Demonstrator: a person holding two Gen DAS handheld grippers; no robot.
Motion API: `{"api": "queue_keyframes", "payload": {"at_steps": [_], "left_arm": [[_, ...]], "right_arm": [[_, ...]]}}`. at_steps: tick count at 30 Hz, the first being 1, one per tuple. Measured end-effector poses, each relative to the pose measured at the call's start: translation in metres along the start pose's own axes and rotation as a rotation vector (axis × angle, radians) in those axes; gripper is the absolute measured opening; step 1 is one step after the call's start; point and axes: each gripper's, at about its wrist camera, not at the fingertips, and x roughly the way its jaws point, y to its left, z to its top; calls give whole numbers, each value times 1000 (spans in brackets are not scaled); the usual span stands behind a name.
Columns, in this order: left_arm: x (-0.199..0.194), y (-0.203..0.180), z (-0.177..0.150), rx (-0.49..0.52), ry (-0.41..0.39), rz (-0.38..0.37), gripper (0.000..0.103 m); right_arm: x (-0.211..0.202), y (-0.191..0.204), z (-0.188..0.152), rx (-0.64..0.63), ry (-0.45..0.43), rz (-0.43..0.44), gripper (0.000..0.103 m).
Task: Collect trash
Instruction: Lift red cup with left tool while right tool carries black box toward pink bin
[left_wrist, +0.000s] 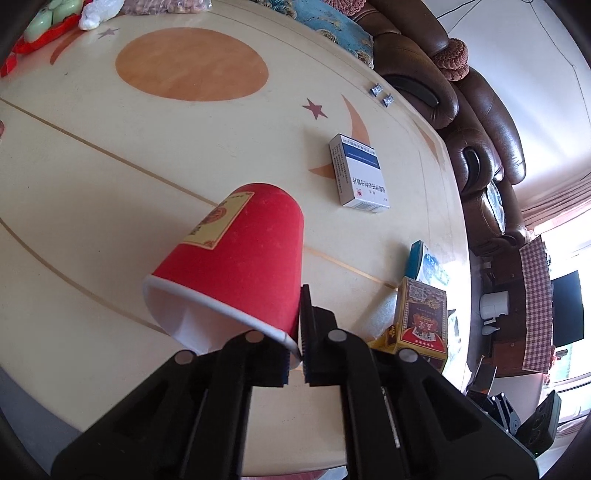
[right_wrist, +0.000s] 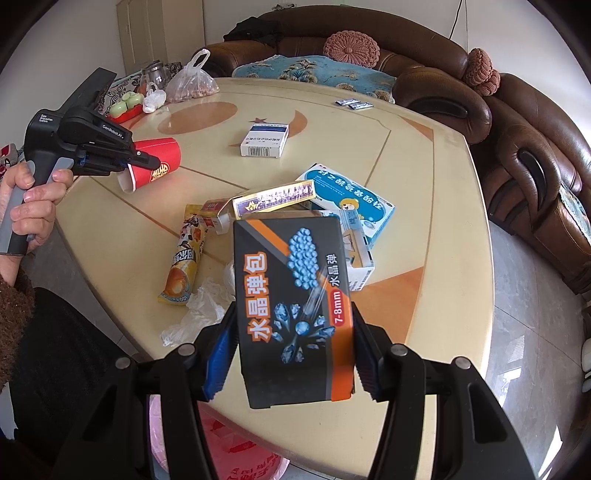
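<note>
My left gripper (left_wrist: 295, 363) is shut on the rim of a red paper cup (left_wrist: 236, 258) and holds it tilted above the table (left_wrist: 110, 206); the cup (right_wrist: 157, 164) and that gripper (right_wrist: 142, 162) also show in the right wrist view. My right gripper (right_wrist: 291, 354) is shut on a black and orange box (right_wrist: 295, 310) held above the table's front edge. A yellow snack wrapper (right_wrist: 184, 254), crumpled clear plastic (right_wrist: 199, 310), a gold-edged carton (right_wrist: 273, 199) and a blue and white medicine box (right_wrist: 351, 203) lie on the table.
A white and blue medicine box (left_wrist: 358, 173) (right_wrist: 264, 138) and two small sachets (left_wrist: 382, 94) lie farther out. A dark red carton (left_wrist: 421, 321) stands near the table edge. A pink bag (right_wrist: 236, 454) hangs below the front edge. Brown sofas (right_wrist: 535, 166) ring the table.
</note>
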Motion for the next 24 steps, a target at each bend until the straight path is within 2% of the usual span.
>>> {"api": "queue_keyframes", "payload": {"at_steps": [10, 24], "left_arm": [[-46, -24, -33, 143, -55, 52, 6], [-97, -66, -107, 353, -99, 60, 6]], "right_arm": [[-37, 14, -2, -21, -48, -23, 55], [-93, 37, -16, -41, -118, -53, 55]]}}
